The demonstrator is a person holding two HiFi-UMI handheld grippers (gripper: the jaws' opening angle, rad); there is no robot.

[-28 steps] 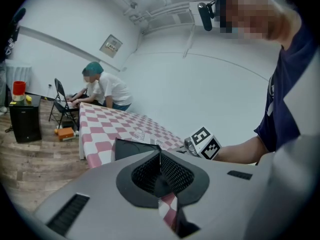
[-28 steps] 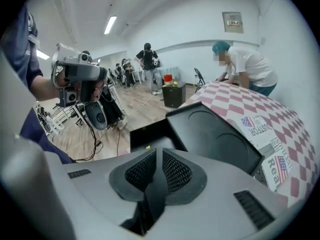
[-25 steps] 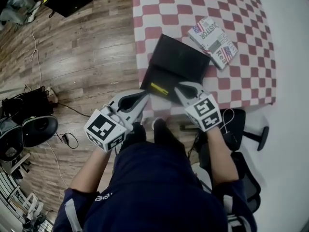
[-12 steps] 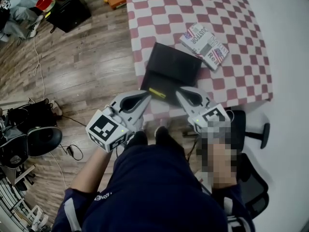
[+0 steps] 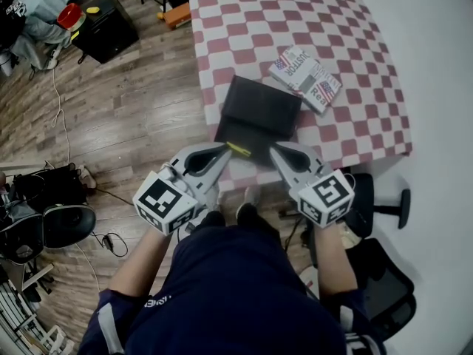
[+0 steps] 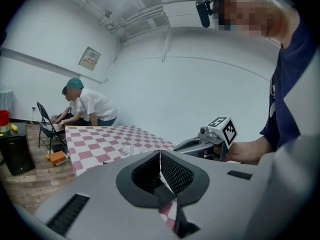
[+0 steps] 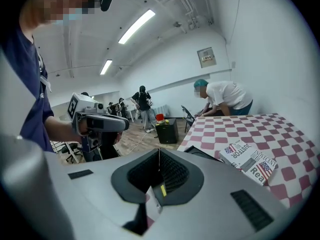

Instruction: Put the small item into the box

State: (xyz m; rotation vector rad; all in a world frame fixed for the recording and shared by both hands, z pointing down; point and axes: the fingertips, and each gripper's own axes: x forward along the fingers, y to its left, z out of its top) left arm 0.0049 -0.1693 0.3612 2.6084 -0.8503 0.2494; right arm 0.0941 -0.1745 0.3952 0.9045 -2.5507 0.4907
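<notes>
Near box [image 5: 260, 109], left tongs [image 5: 222, 149], right tongs [image 5: 273, 151] closed

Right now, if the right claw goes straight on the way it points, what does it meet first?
Probably the black box: the right claw, shut and empty, points at its near side, by the yellow label. Height is hard to judge from above, so it might pass over.

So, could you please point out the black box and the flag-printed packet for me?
black box [image 5: 260, 108], head view, middle of its top face.
flag-printed packet [image 5: 304, 70], head view, centre of its printed front.
</notes>
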